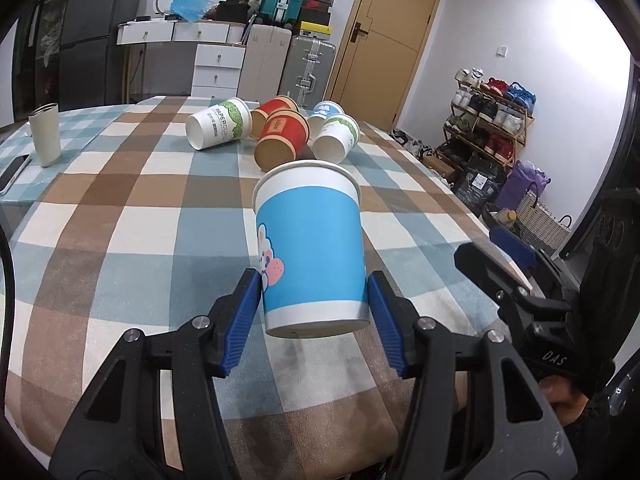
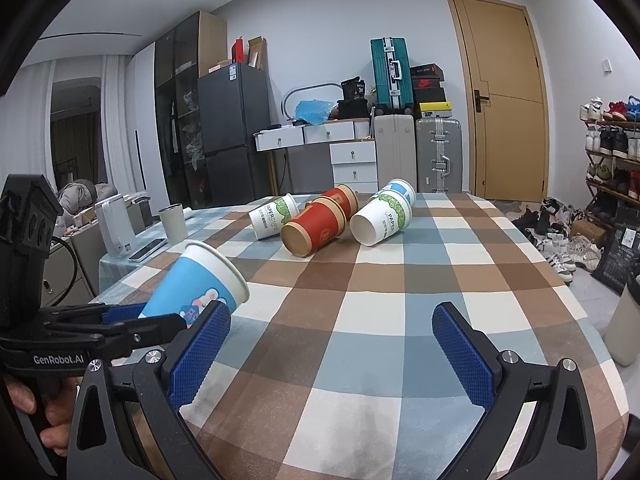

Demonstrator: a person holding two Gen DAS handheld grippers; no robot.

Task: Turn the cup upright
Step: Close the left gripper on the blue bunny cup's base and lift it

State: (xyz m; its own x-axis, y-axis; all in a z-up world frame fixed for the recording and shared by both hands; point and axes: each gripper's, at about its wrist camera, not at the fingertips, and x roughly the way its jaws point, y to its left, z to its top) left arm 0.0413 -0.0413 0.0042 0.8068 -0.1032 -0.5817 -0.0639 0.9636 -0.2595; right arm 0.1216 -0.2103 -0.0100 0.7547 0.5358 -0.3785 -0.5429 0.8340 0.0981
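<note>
Item: blue cup (image 1: 310, 248), clamped near its base between the pads of the left gripper (image 1: 314, 312), at 6 o'clock in the left wrist view; mouth up, leaning away, lifted off the checked bench (image 1: 120, 216). Right gripper (image 2: 332, 344): spread wide, empty. Five more cups (image 2: 332, 220) lie tipped at 12 o'clock. Step: mid-flip. Next: level the cup, lower its base flat, release.
</note>
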